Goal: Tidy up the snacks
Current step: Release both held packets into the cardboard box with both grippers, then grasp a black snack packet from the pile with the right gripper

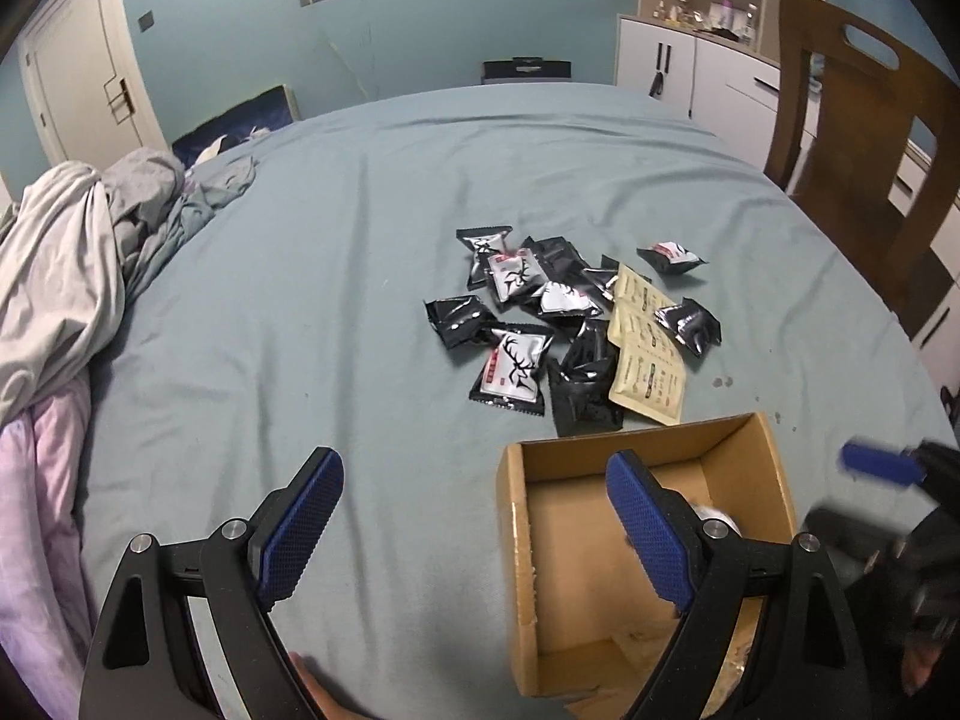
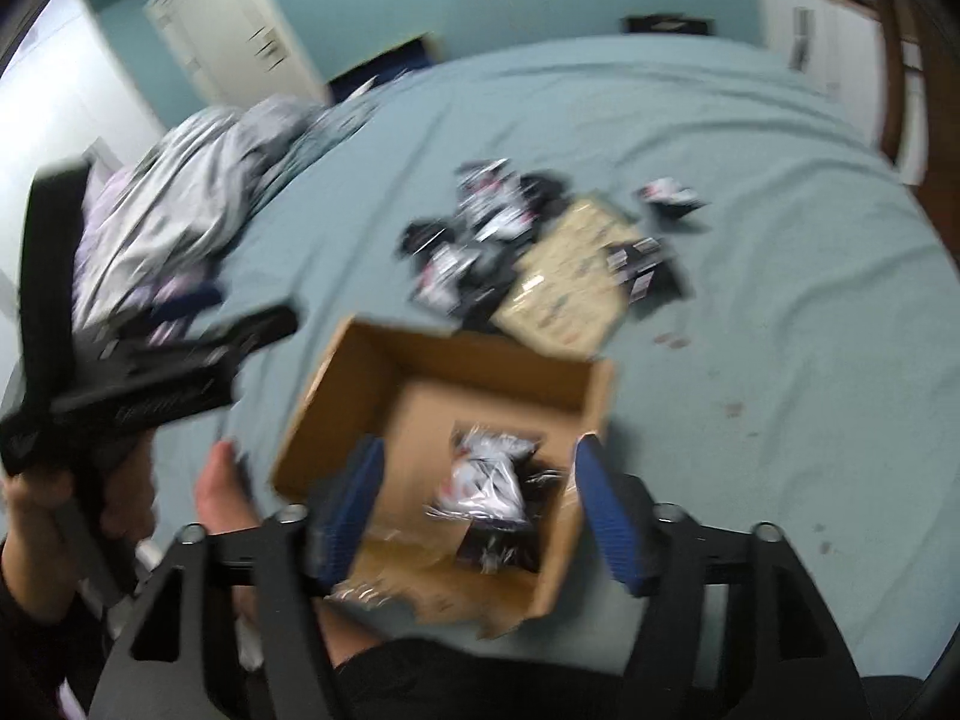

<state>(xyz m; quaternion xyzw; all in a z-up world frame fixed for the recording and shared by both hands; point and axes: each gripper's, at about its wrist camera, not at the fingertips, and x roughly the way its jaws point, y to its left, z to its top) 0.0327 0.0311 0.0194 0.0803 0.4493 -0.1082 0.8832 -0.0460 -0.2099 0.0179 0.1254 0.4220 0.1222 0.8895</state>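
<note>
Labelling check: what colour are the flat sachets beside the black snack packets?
Cream with small dark print, clearest in the left wrist view: sachets.

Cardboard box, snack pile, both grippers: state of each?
cardboard box: open-topped, upright on the bed, packets inside
snack pile: loose on the sheet beyond the box
left gripper: open, empty
right gripper: open above the box, pads clear of packets

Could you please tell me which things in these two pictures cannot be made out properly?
- Cardboard box, left wrist view: its contents are mostly hidden behind a gripper finger.
- Snack packets in the box, right wrist view: motion blur hides print and count.
- Snack pile, left wrist view: overlapping packets hide the total.
- Right gripper, left wrist view: blurred, cut by the edge.
- Shelf items: too small.
</note>
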